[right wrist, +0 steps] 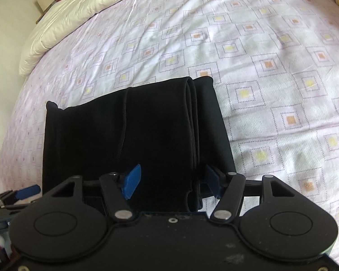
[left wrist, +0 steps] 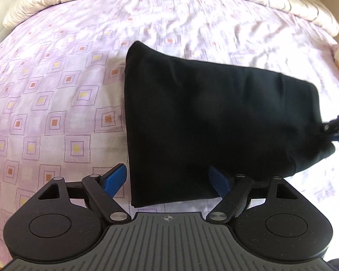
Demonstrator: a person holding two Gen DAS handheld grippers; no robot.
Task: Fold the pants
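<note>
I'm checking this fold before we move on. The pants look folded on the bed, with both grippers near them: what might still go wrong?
1. The right gripper straddles the stacked fold edges of the pants; its pads could snag a layer on leaving and open the fold.
2. The left gripper straddles the near corner, so lifting carelessly may drag it across the wrinkled sheet.

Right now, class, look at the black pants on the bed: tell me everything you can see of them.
The black pants lie folded into a compact, roughly rectangular bundle on the patterned bedsheet. The cloth looks soft, matte and knit-like. In the right wrist view, stacked folded layers show along the right side and a seam runs down the top face. The left gripper and right gripper each straddle a near edge, fingers apart, not pinching the cloth.
</note>
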